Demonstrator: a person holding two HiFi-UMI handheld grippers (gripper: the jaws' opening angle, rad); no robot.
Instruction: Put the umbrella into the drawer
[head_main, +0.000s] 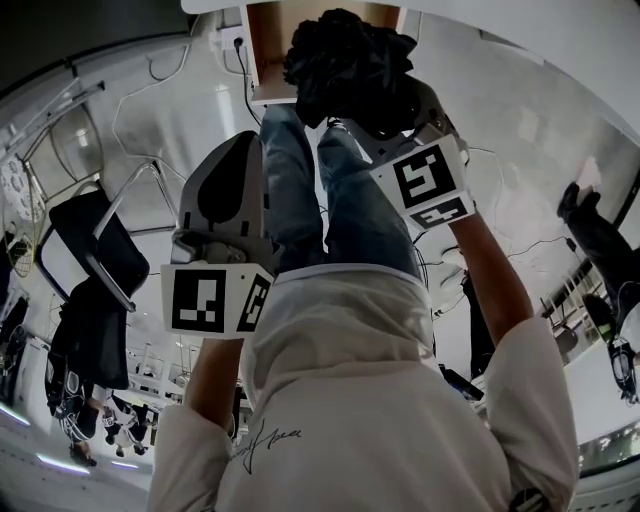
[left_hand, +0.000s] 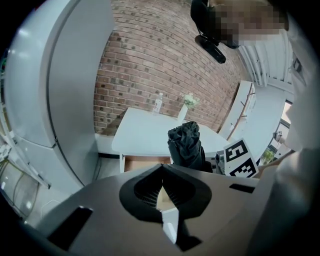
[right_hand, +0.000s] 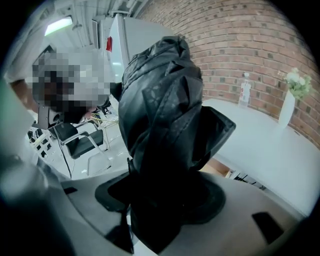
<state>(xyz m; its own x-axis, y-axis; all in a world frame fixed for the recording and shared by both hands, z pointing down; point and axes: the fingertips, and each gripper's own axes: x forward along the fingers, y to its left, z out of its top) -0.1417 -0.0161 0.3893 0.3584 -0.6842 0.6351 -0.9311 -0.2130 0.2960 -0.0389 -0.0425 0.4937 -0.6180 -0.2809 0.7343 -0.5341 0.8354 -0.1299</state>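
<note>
A black chair (head_main: 92, 250) stands on the floor at far left in the head view. Next to it the left gripper (head_main: 235, 165) hangs free in the air, its jaws closed together on nothing. Ahead of it the white counter (left_hand: 145, 132) stands against a brick wall (left_hand: 150, 60) and carries a water bottle (left_hand: 158, 102) and a vase of flowers (left_hand: 187, 106). Under the counter's edge the drawer (left_hand: 145, 162) is pulled open, its wooden inside bare. Just right of that opening is the folded black umbrella (right_hand: 162, 115) – upright, off the counter, not in the drawer – clamped at its lower end by the jaws of the right gripper (right_hand: 160, 202).
</note>
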